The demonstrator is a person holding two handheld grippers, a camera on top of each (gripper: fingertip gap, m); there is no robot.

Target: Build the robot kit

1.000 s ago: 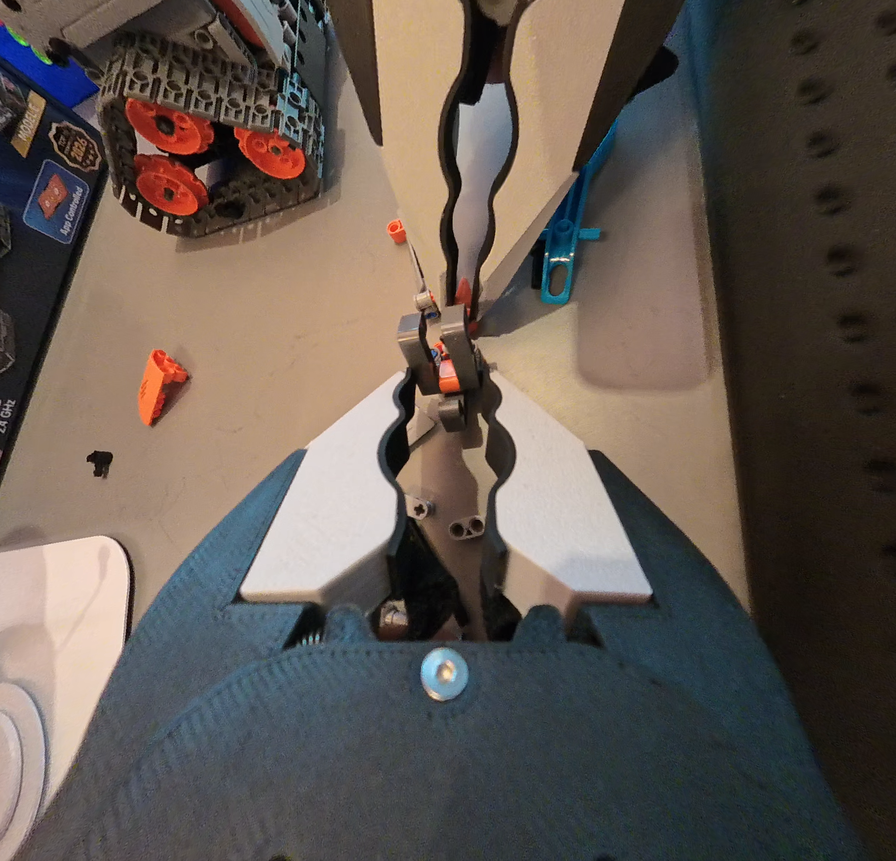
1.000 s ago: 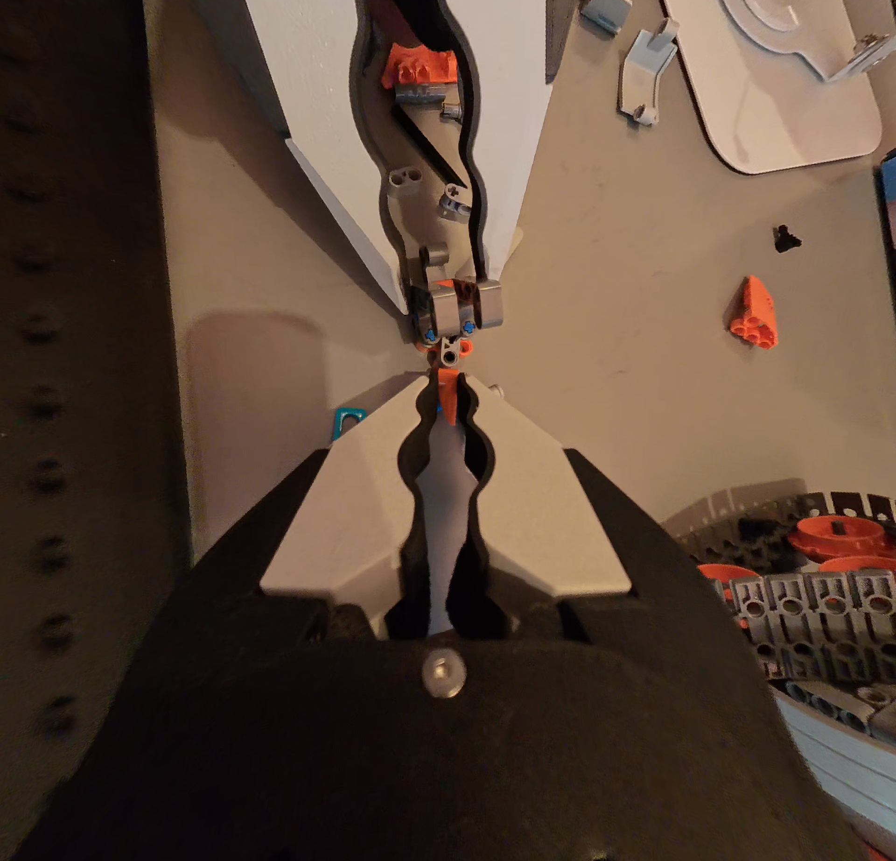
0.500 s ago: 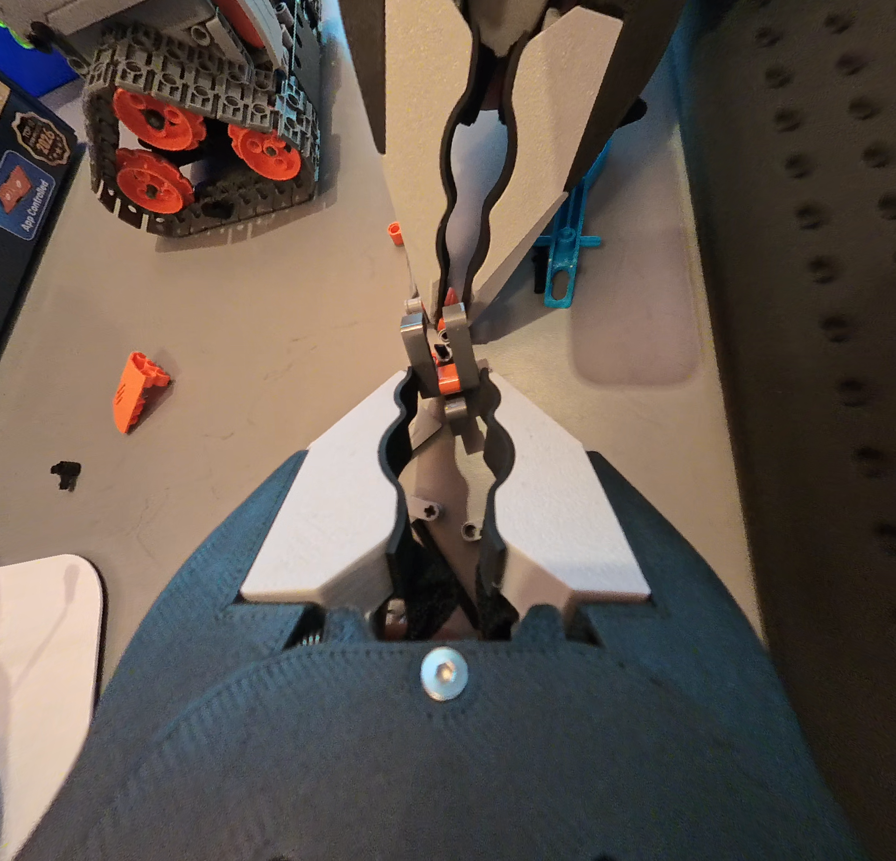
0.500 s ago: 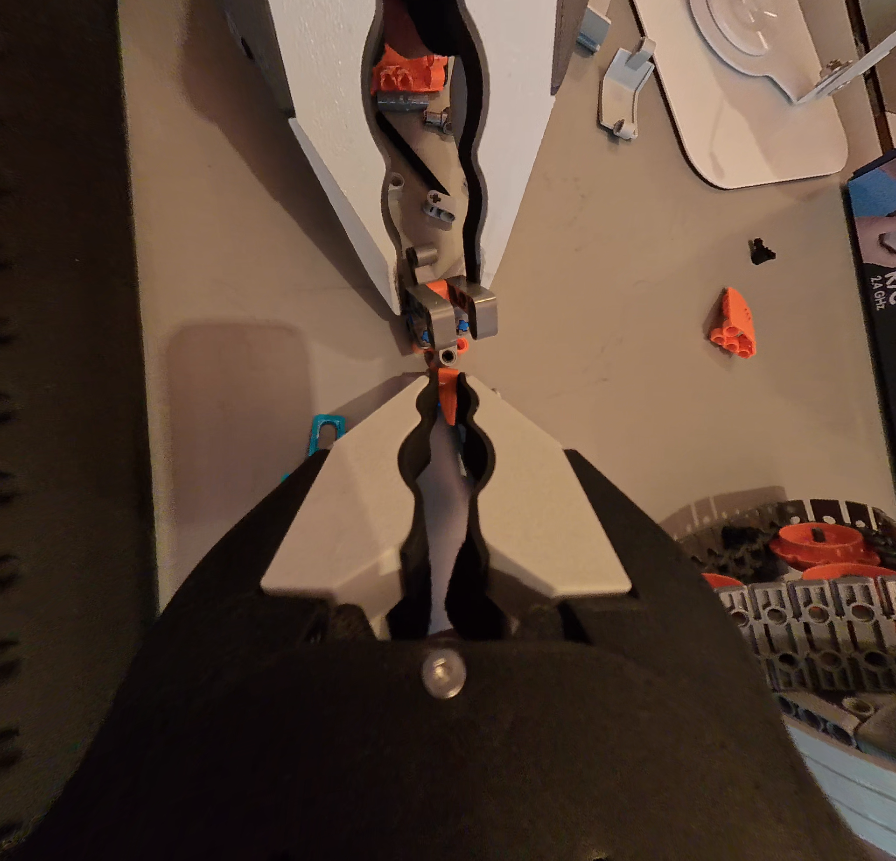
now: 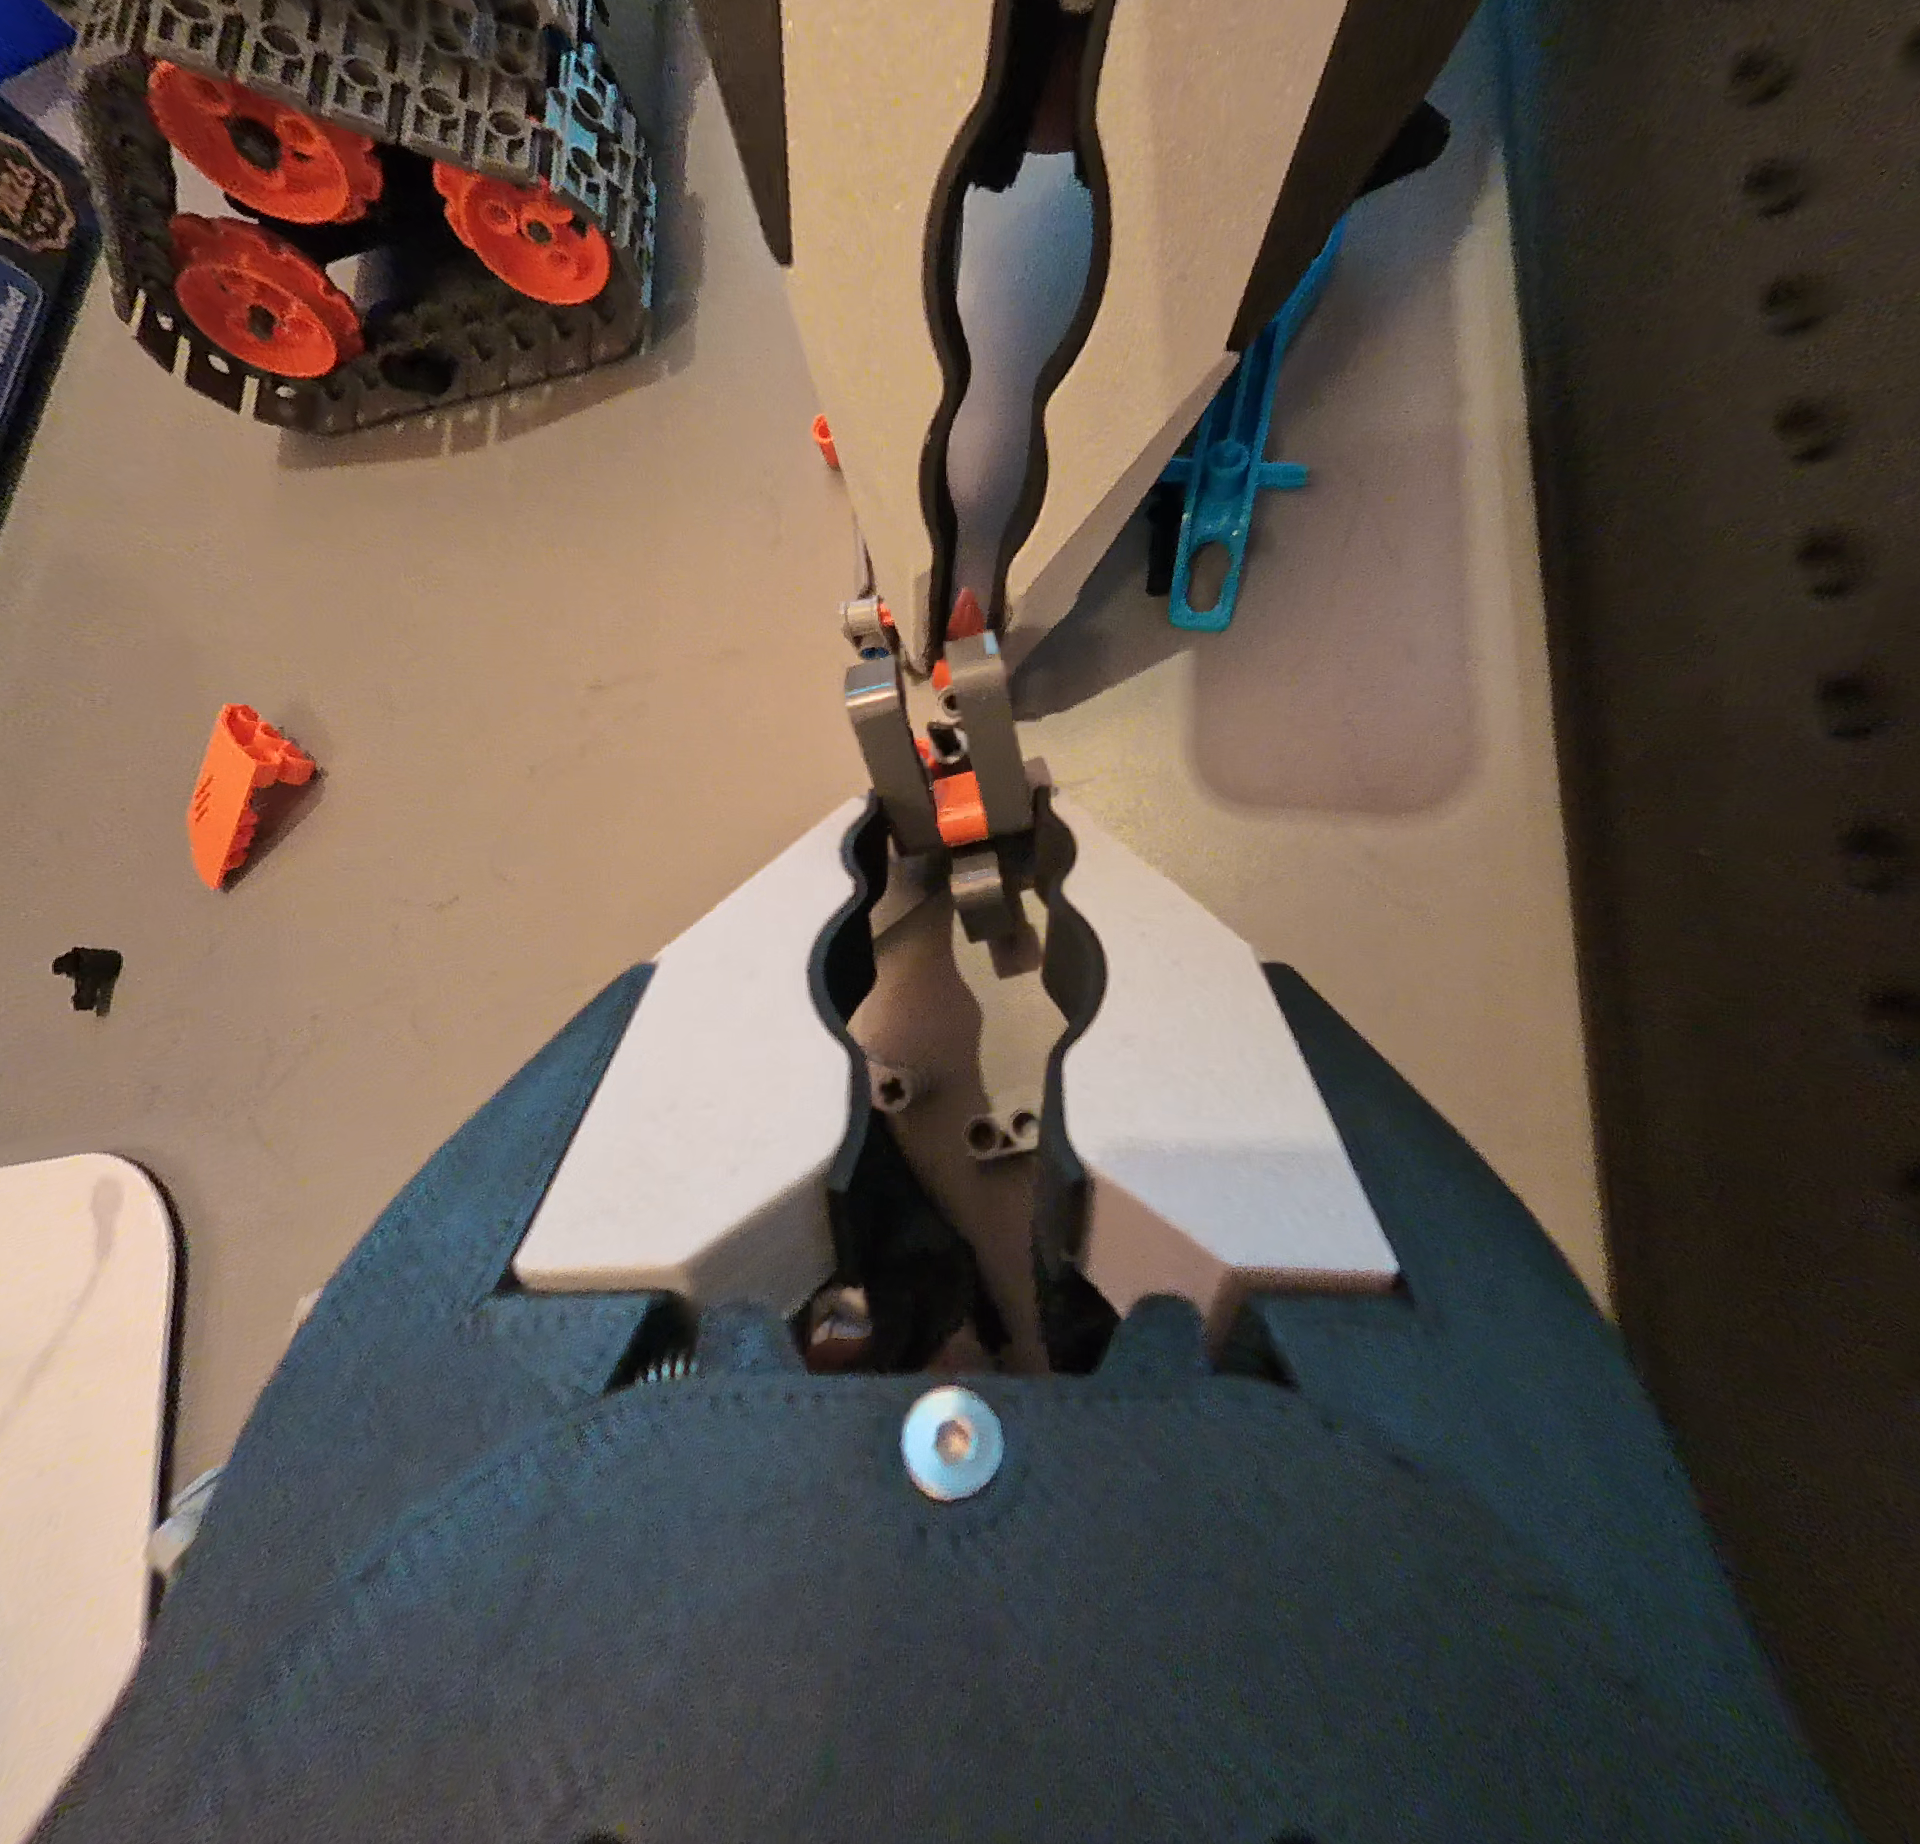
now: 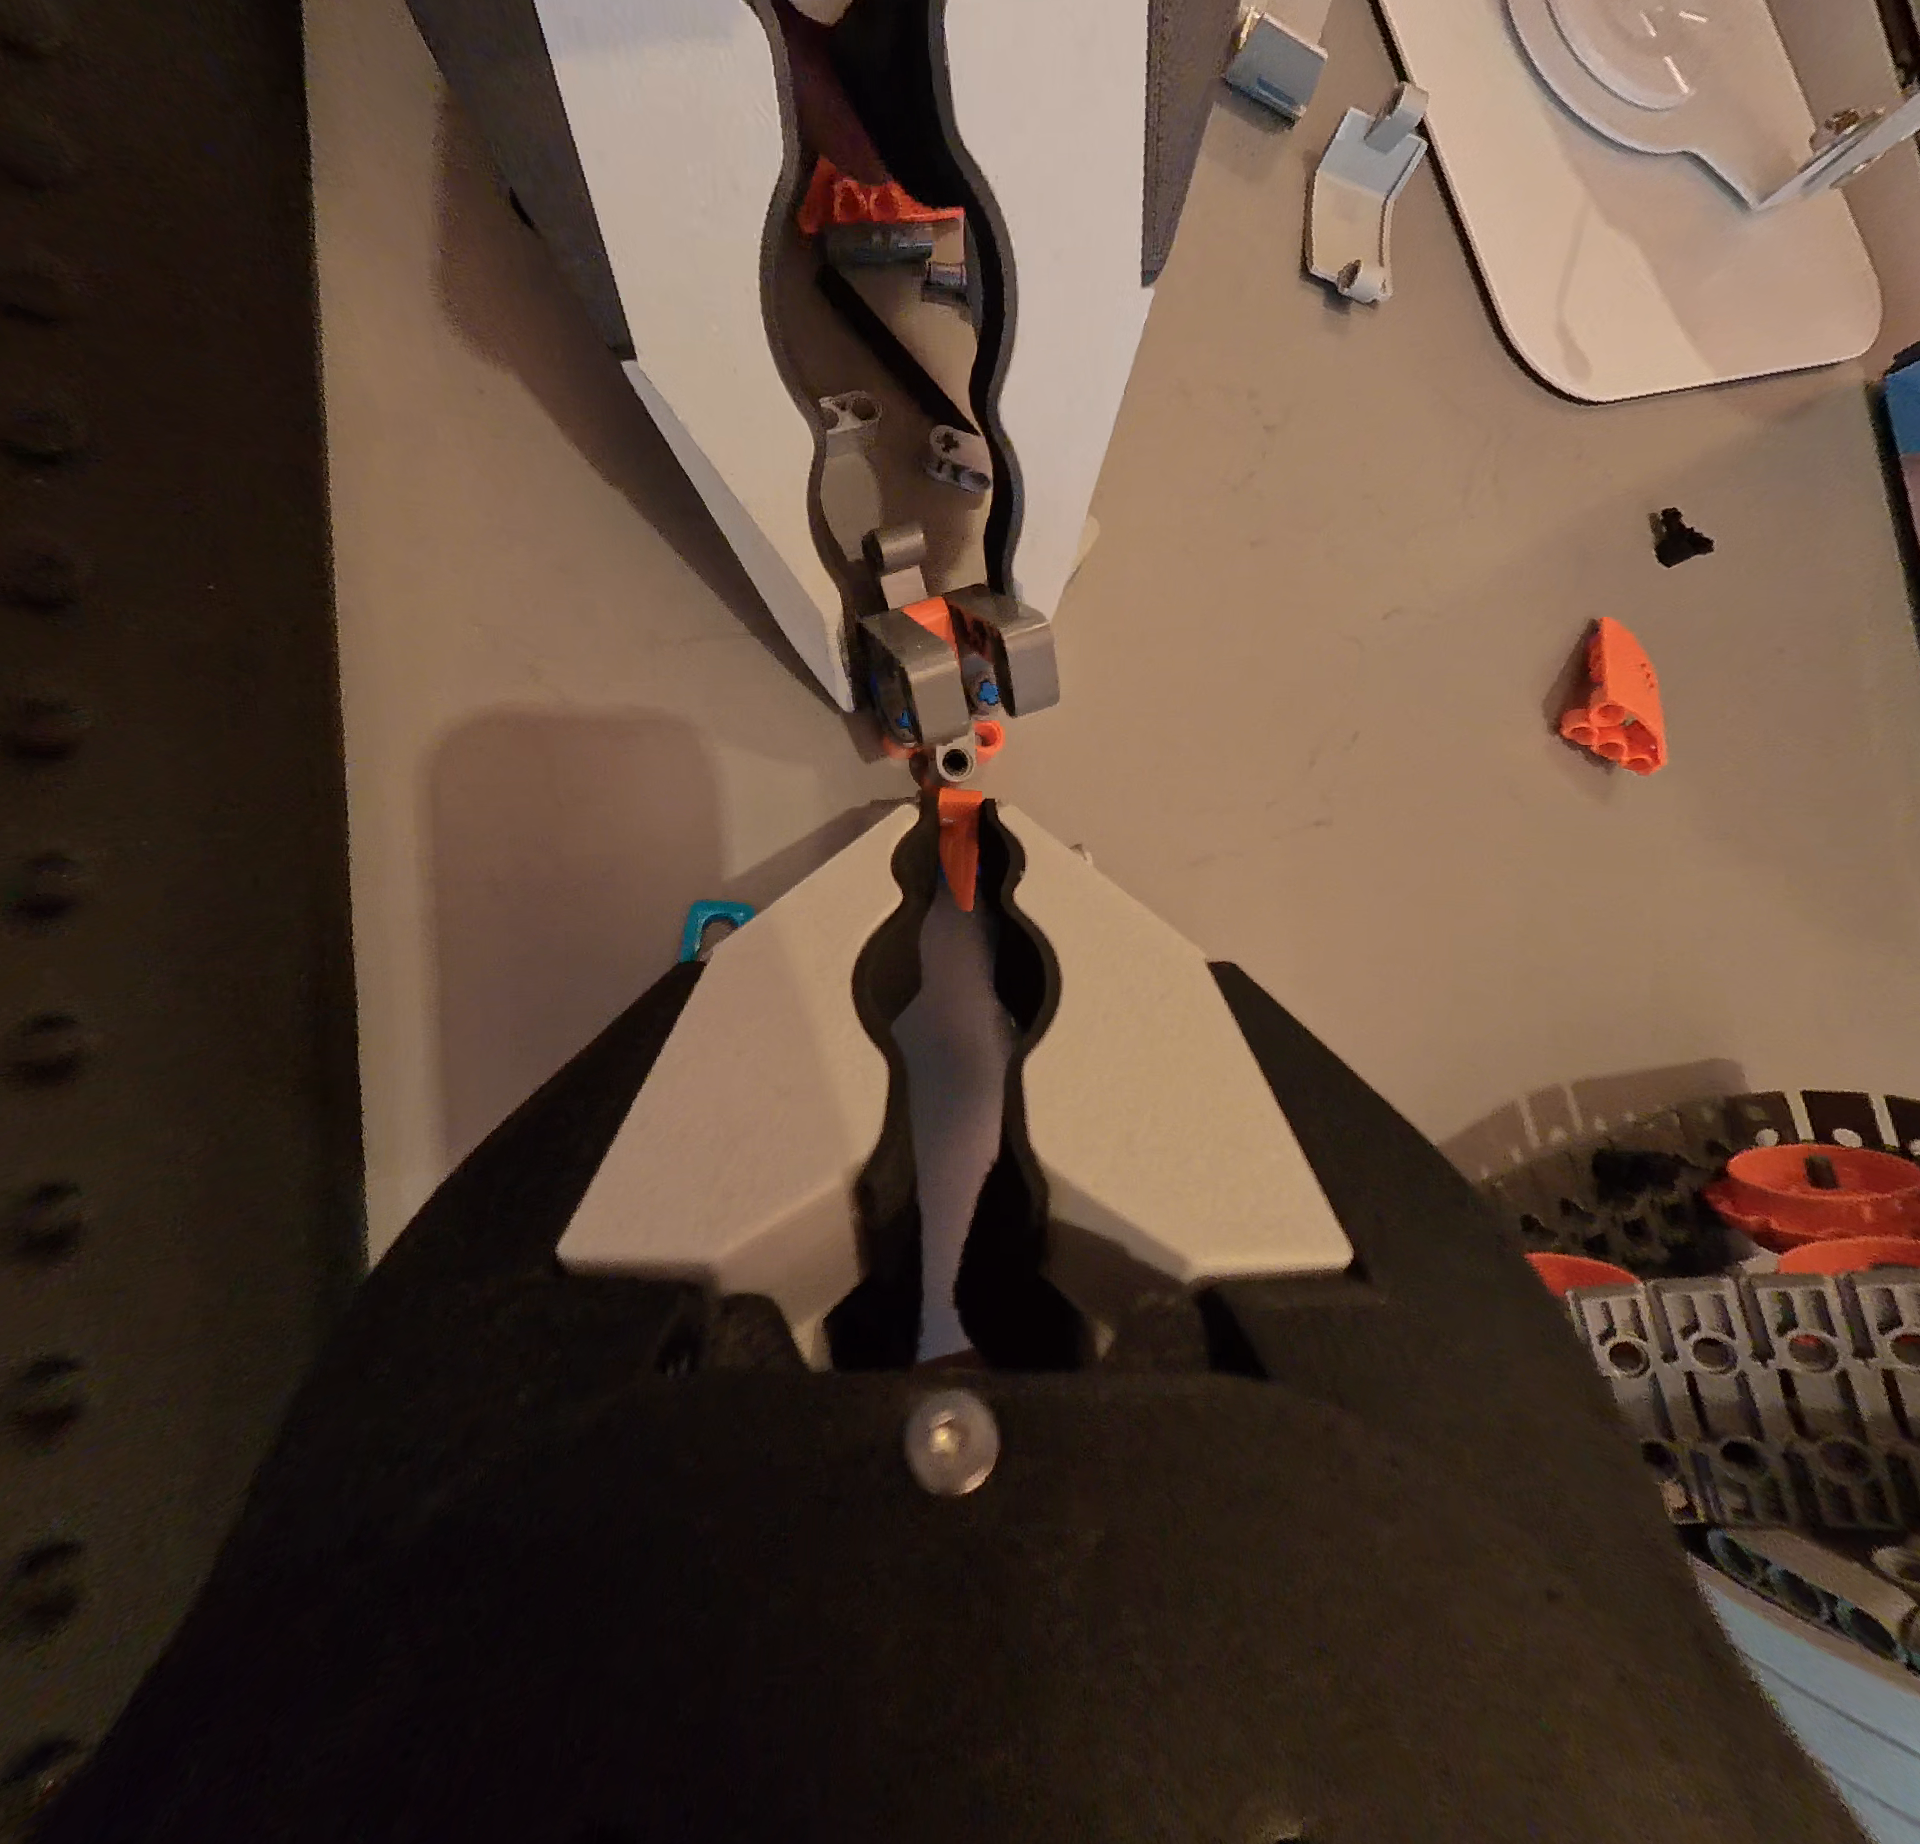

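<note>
My left gripper (image 5: 956, 820) is shut on a small grey brick assembly (image 5: 925, 745) with an orange part in it, held just above the tan table (image 5: 582, 589). My right gripper (image 6: 956, 830) is shut on a small orange pointed piece (image 6: 961, 859). The two grippers meet tip to tip. The orange piece's front end sits against a small grey connector (image 6: 956, 760) at the assembly's (image 6: 951, 667) near end. In the left wrist view the right gripper (image 5: 961, 641) comes down from the top. In the right wrist view the left gripper (image 6: 951, 641) comes down from the top.
A grey tracked vehicle with orange wheels (image 5: 364, 184) stands nearby, also in the right wrist view (image 6: 1766, 1327). Loose on the table: an orange wedge brick (image 5: 244, 786), a black bit (image 5: 88, 973), a teal piece (image 5: 1226, 506), light grey parts (image 6: 1361, 194). A white board (image 6: 1662, 236) and a dark perforated panel (image 5: 1766, 755) border the area. Left and right tips are no more than a few centimetres apart. Left tips and right tips are each some 20 cm from the black bit (image 5: 88, 973). Look for it in the right wrist view (image 6: 1679, 530) too.
Both grippers stay tip to tip with the same holds. The views shift slightly and the grey assembly tilts a little against the orange piece.
</note>
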